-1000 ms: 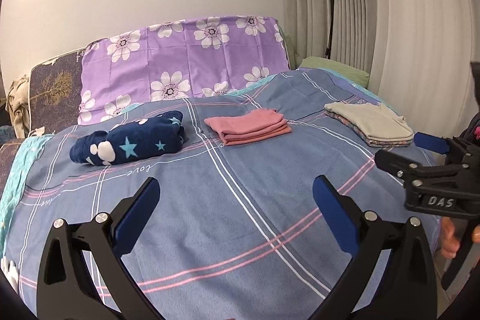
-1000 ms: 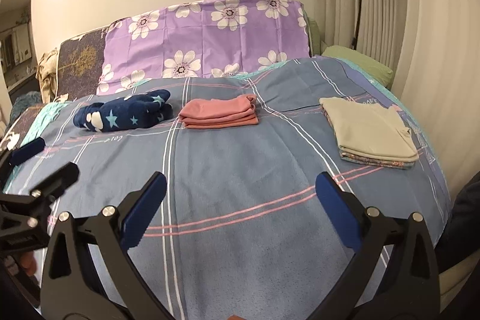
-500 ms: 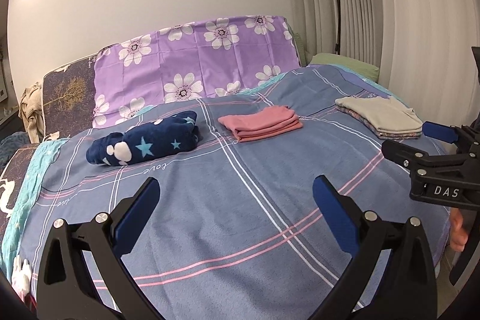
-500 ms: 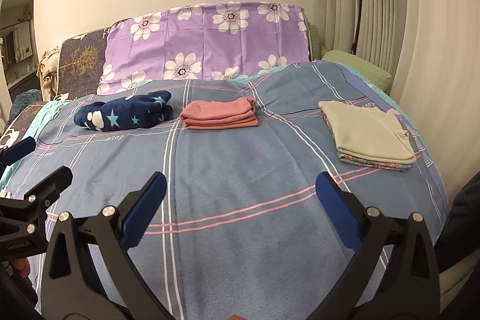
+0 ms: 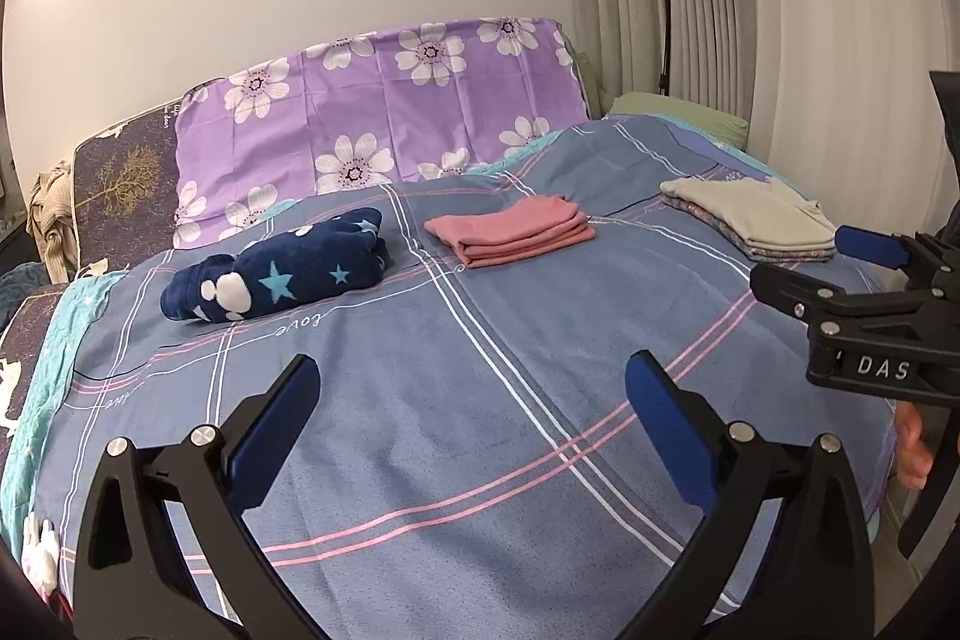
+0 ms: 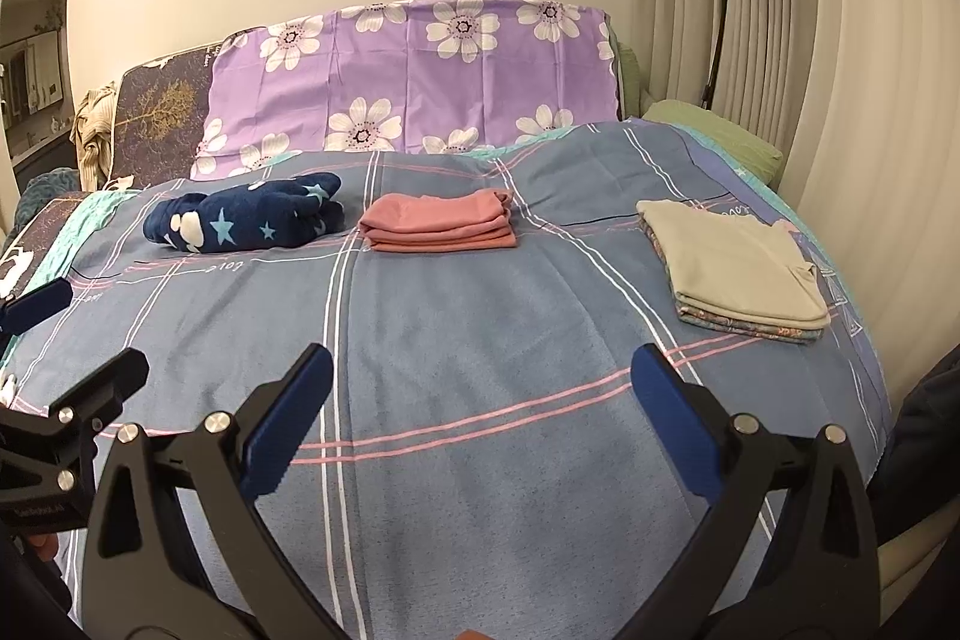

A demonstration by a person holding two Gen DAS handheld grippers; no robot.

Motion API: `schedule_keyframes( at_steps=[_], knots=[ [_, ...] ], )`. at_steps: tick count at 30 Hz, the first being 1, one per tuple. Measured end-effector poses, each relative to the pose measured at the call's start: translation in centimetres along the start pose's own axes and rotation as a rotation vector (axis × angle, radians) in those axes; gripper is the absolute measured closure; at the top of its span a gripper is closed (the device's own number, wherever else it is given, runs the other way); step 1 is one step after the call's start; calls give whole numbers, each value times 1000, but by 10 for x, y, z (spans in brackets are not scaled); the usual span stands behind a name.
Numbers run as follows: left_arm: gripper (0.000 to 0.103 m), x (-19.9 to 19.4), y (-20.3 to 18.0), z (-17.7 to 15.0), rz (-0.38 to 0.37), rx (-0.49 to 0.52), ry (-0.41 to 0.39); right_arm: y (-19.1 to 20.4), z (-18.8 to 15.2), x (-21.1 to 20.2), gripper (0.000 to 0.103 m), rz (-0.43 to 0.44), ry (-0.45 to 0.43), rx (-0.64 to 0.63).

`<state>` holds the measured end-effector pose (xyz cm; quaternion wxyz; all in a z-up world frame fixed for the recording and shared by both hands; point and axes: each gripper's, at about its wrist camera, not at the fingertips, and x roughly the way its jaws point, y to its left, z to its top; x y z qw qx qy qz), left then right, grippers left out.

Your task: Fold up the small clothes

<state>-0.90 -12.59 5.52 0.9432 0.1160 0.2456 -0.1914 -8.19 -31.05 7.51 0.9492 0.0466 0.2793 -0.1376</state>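
"DAS" on right claw (image 5: 840, 268); "love" script on bedspread (image 5: 480, 400).

My right claw (image 5: 852, 274) cut off by frame edge; hand (image 5: 912, 445) behind it mostly hidden; patterned garments (image 6: 744, 325) beyond it covered by beige top (image 6: 732, 262).

Both views have tilted upward since a second ago: the left gripper (image 5: 471, 415) and right gripper (image 6: 480, 409), both spread wide, now sit farther back from the folded navy starred garment (image 5: 282, 274) ahead
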Motion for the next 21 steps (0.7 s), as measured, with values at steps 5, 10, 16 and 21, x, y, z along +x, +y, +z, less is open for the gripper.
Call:
schedule_keyframes(
  at_steps=[5,10,16,21],
  knots=[
    [1,6,3,-1,2,-9,13,-1,0,4,2,-3,10,-1],
    [1,8,5,-1,11,-14,16,2,0,10,2,2,21,-4],
    [1,11,4,-2,14,-11,22,5,-1,12,2,5,24,-14],
    [1,12,5,-2,14,-11,24,5,-2,13,2,3,28,-16]
  ],
)
